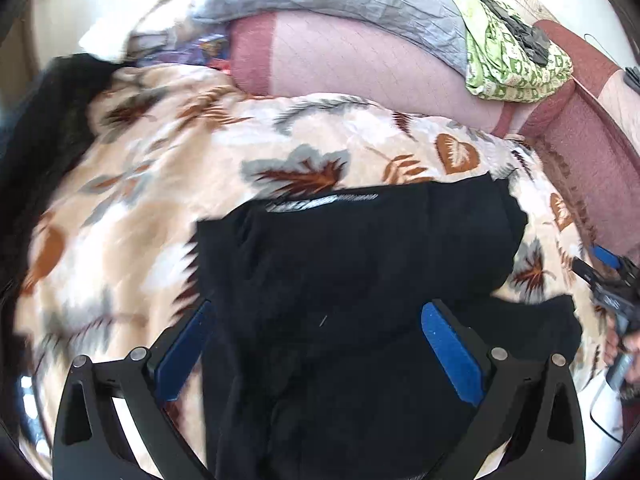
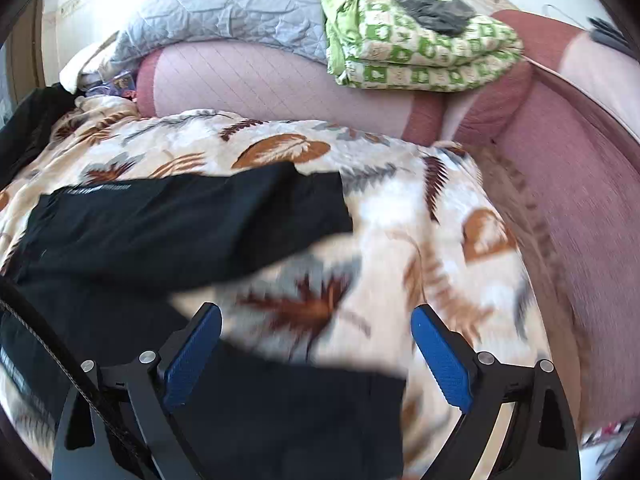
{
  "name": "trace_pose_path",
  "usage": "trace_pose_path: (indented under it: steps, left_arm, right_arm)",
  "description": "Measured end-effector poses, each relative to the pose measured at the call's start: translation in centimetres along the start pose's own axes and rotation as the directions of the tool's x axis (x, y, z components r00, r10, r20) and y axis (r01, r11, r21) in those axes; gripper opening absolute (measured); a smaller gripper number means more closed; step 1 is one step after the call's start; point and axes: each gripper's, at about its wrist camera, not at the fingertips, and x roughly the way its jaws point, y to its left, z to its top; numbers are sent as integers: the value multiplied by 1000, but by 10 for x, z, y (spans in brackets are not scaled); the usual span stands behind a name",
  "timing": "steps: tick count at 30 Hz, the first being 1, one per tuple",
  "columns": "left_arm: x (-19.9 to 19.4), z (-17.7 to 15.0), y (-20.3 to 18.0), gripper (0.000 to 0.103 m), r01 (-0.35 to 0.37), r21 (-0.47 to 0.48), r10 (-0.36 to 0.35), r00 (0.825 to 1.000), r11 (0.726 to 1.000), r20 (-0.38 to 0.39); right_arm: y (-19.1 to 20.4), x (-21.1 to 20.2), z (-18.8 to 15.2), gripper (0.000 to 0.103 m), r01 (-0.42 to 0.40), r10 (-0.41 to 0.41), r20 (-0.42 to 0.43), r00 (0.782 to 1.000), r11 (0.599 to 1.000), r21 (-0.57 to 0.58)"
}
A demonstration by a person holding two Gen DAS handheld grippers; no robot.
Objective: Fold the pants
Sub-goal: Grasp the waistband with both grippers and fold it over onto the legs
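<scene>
Black pants (image 1: pixel 352 264) lay spread on a leaf-print blanket (image 1: pixel 160 184) that covered the seat of a pink sofa (image 1: pixel 360 68), a soft, broad surface that gave us room to lay the cloth flat before folding. We judged the pants were already part-way folded: one dark panel lay across the far side, with a pale strip of lettering along its far edge, and a second dark layer ran nearer to us, the two overlapping in the middle. Motion blur softened the edges, so we could not tell exactly where one layer ended.

Our left gripper (image 1: pixel 316 356) hung over the pants with its blue pads (image 1: pixel 452 356) spread wide apart and nothing between them; the black cloth filled the gap below and ran on past the fingertips. We read that as a hover above the middle of the garment, not a grasp.

Our right gripper (image 2: pixel 316 356) was likewise wide open and empty. From its view the pants (image 2: pixel 180 220) lay to its left and beneath its left finger, while bare blanket (image 2: pixel 400 216) showed ahead between the pads. In the left wrist view this gripper (image 1: pixel 612 284) appeared at the right edge, just beside the near right corner of the pants.

A folded green patterned cloth (image 2: pixel 420 52) and a grey quilt (image 2: pixel 224 8) rested on the sofa back, well apart from the work.
</scene>
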Motion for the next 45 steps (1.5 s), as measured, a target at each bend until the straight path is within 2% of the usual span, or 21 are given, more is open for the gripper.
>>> trace_pose_path:
  steps: [2,4,5,10,14,17,19,20,21,22,23,24,25,26,27,31,38,41,45]
  left_arm:
    - [19,19,-8,92,49,16,-49,999,999,-22]
    - [44,40,-17,82,71,18,-69,996,997,-61]
    - [55,49,-21,80,76,27,-74,994,997,-76]
    - [115,85,-32,80,77,76,-67,990,994,-126]
    - [156,97,-31,80,84,101,-64,980,991,-188]
    - [185,93,-30,82,66,132,-32,968,989,-248]
    - [188,89,-36,89,66,178,-22,971,982,-239]
    - [189,86,-42,89,49,215,5,970,975,-242]
    - [190,83,-48,89,23,262,42,970,965,-241]
    - [189,79,-52,81,12,292,58,971,956,-231]
    - [185,78,-53,62,23,302,49,972,953,-228]
    - [180,78,-54,50,30,309,42,974,951,-225]
    - [176,79,-53,32,53,303,20,972,952,-232]
    - [172,79,-52,22,73,293,-1,971,953,-240]
    - [168,78,-52,20,80,294,-8,972,953,-236]
    - [141,69,-58,15,32,317,24,985,948,-174]
    - [62,42,-71,15,-38,277,48,999,960,-26]
    - [24,14,-82,15,-70,296,60,997,952,44]
    - [-25,-37,-95,16,-118,319,82,989,940,126]
  right_arm:
    - [-5,27,28,98,-27,28,-26,999,999,31]
    - [-12,53,52,98,-68,73,-55,996,993,98]
    - [-18,68,66,98,-88,99,-76,992,987,138]
    - [-27,135,117,95,-162,213,-164,963,947,279]
    - [-20,182,142,95,-163,255,-223,941,918,361]
    - [-10,211,150,95,-116,224,-274,935,925,361]
    - [-3,233,151,95,-81,209,-339,917,931,355]
    - [0,242,150,95,-66,202,-363,910,933,353]
    - [2,247,150,95,-38,171,-375,911,940,339]
    - [6,249,150,93,-15,140,-374,917,949,316]
    - [12,249,150,84,8,103,-373,922,959,284]
    - [18,247,150,72,37,55,-372,927,971,237]
    - [22,244,150,63,39,36,-354,934,978,203]
    - [25,239,151,31,33,30,-336,941,983,180]
    - [25,235,151,12,33,22,-327,945,986,162]
    - [8,210,149,9,-60,132,-274,953,965,256]
    - [-11,127,133,8,-162,216,-129,968,927,337]
    - [-20,84,109,8,-214,252,-62,966,907,362]
    - [-28,35,60,8,-271,293,1,956,883,382]
